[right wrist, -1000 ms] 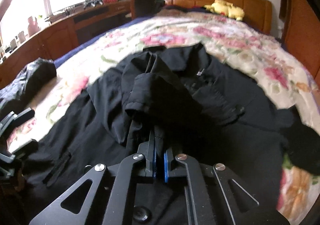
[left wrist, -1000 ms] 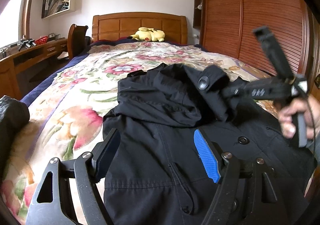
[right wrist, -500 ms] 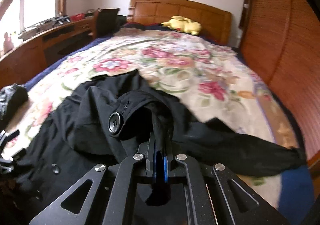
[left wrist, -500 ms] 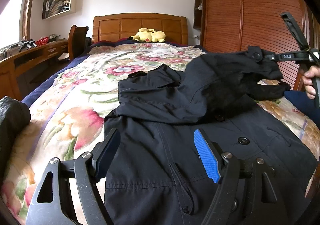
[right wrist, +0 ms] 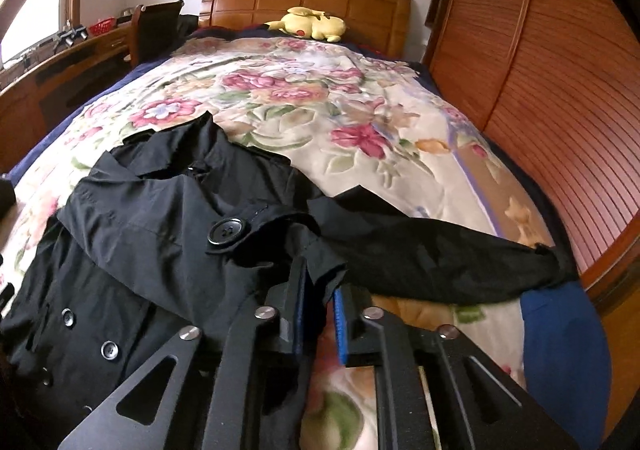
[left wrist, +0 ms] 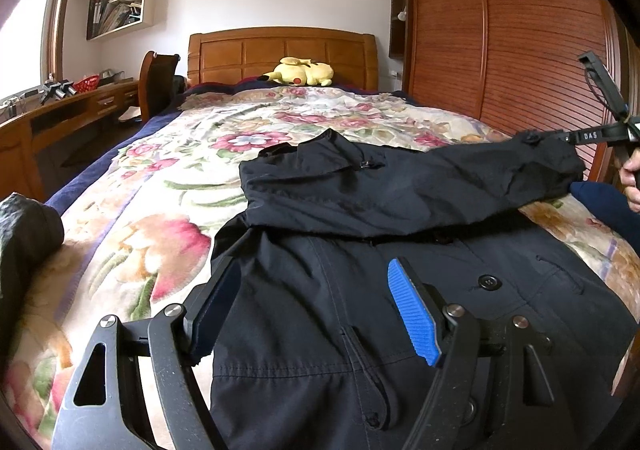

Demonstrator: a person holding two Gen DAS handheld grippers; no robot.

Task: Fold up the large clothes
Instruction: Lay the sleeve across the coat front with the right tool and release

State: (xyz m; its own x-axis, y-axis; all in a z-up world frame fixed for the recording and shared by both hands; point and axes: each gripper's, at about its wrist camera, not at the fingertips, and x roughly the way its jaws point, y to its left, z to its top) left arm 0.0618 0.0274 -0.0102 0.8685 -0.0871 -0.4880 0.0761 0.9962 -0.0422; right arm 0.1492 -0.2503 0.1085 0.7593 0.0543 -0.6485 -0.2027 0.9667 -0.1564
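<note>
The left gripper [left wrist: 316,306] hovers above the black coat's [left wrist: 340,330] lower front, fingers spread wide and empty. The right gripper [right wrist: 320,310] has just been opening; its fingers stand narrowly apart with the cuff [right wrist: 324,266] between them. Beyond the coat, a yellow plush toy [left wrist: 302,71] lies by the bed's [left wrist: 168,186] headboard.

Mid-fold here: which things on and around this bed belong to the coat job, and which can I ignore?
Job:
black coat
its sleeve, stretched out sideways
right gripper, jaws just opening at the cuff
left gripper, open

Ignore:
yellow plush toy
dark bundle at bed edge
desk
</note>
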